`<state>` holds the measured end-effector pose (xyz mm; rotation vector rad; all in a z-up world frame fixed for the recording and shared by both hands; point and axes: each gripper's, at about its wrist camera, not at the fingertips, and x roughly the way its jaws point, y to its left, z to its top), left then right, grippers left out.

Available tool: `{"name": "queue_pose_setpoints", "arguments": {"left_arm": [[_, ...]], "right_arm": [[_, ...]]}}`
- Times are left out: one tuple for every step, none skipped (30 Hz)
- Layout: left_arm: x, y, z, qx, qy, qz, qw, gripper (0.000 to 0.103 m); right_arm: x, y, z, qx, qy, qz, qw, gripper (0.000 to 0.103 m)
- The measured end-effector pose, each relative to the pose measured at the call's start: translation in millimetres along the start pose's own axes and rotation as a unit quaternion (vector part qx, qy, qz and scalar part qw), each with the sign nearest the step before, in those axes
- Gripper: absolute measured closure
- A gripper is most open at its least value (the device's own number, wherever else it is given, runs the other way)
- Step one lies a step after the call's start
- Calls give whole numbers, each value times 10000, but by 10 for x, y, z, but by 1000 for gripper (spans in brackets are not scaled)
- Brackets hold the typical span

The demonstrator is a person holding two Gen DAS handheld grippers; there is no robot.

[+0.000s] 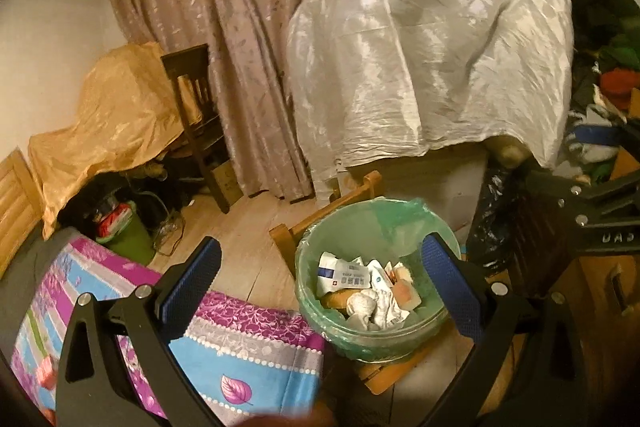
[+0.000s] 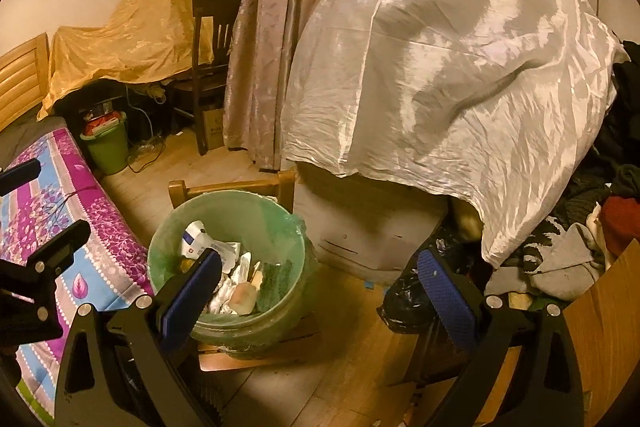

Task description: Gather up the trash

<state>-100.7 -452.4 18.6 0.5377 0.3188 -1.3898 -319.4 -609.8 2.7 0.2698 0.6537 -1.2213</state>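
A round trash bin [image 1: 320,315] lined with a green plastic bag stands on a low wooden stool [image 1: 312,223]. It holds crumpled paper and wrappers [image 1: 372,295]. My left gripper [image 1: 322,263] is open and empty, just above and in front of the bin. In the right wrist view the same bin [image 2: 168,235] sits left of centre. My right gripper [image 2: 320,275] is open and empty, above the bin's right side and the wooden floor. The left gripper's body [image 2: 40,259] shows at that view's left edge.
A bed with a purple and blue floral cover [image 1: 240,355] lies at left. A white sheet [image 1: 420,39] drapes over furniture behind the bin. A black bag [image 2: 404,299], a clothes pile [image 2: 580,247], a green bin [image 2: 108,147] and a dark chair [image 2: 208,67] stand around.
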Motion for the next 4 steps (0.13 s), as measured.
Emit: {"name": "queue_pose_setpoints", "arguments": {"left_arm": [[1,7,4,-51,27,-82,9999,6],[0,13,4,-72,35,-79,9999,6],[-2,10,1,-71,29,-56,10000,6],[-5,15,1,-61,28,-38,10000,6]], "right_arm": [[1,3,0,-11,-3,-7,10000,5],[2,0,1,-20,-4,-9,10000,5],[4,-1,-1,-30,-5,-13,10000,5],[8,2,-6,-36,-2,-12,10000,5]]}}
